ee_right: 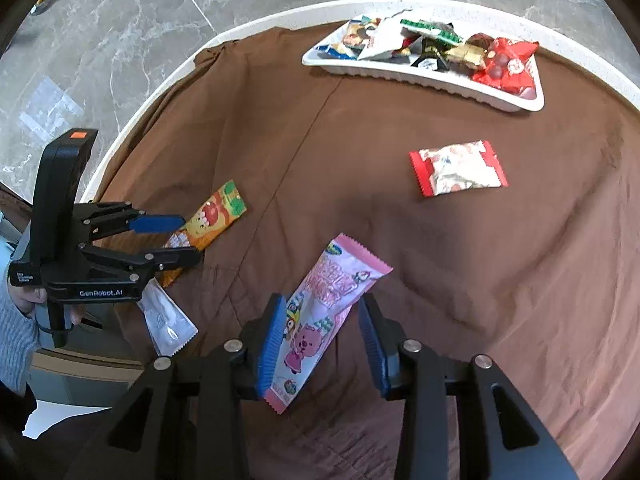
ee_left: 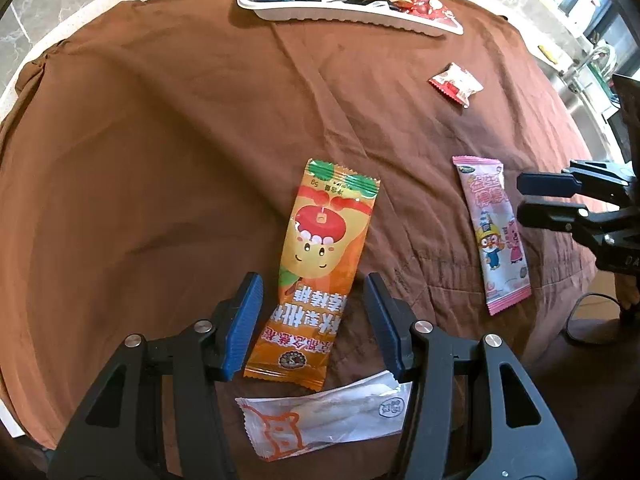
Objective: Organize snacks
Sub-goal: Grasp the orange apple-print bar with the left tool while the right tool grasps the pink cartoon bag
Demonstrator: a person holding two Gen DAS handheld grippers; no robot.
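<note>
My left gripper is open, its blue pads on either side of the lower half of an orange snack packet lying flat on the brown cloth; it also shows in the right wrist view. My right gripper is open around a pink cartoon packet, also seen in the left wrist view. A white packet lies just below the orange one. A red-and-white packet lies alone further out. A white tray at the far side holds several snack packets.
The brown cloth covers a round white table and is creased. Grey marble floor lies beyond the table's edge. A sink and counter items show at the far right of the left wrist view.
</note>
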